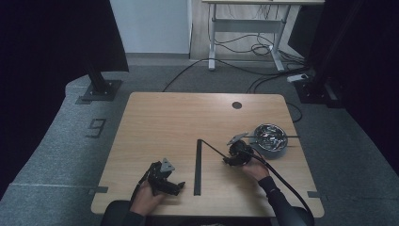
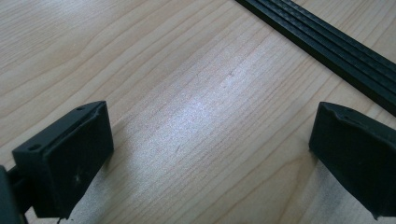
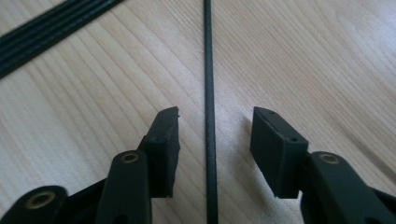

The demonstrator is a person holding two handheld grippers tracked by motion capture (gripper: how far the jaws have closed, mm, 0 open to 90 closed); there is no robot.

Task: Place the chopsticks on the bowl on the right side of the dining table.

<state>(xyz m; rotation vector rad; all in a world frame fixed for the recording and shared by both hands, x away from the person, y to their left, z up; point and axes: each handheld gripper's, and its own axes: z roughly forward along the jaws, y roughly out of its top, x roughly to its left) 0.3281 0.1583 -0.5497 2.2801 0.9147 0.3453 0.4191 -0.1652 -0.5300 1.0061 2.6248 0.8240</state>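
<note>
Right gripper (image 3: 212, 140): black jaws partly spread, a thin black rod (image 3: 208, 93) running straight up the gap between them, pads clear of it on both sides. No pinch on the rod. Rod flat on the pale wooden table (image 3: 303, 56), reaching away from the jaws toward a flat black ribbed strip (image 3: 46, 28) at the upper left of the right gripper view. Seen from the high view: right gripper (image 1: 230, 157) right of the table's middle, rod (image 1: 214, 148) slanting up-left from it to the far end of the ribbed strip (image 1: 198, 167), the two touching or nearly so. Just beside the right gripper on the far right, a round shiny metal bowl (image 1: 270, 136) with small metal pieces inside.

Left gripper (image 2: 210, 154): black jaws spread wide, bare wood between them, ribbed strip (image 2: 327, 42) crossing the upper right beyond the jaws. High view: left gripper (image 1: 175, 187) near the front edge, resting low over the table, pointed toward the strip but apart from it.
</note>
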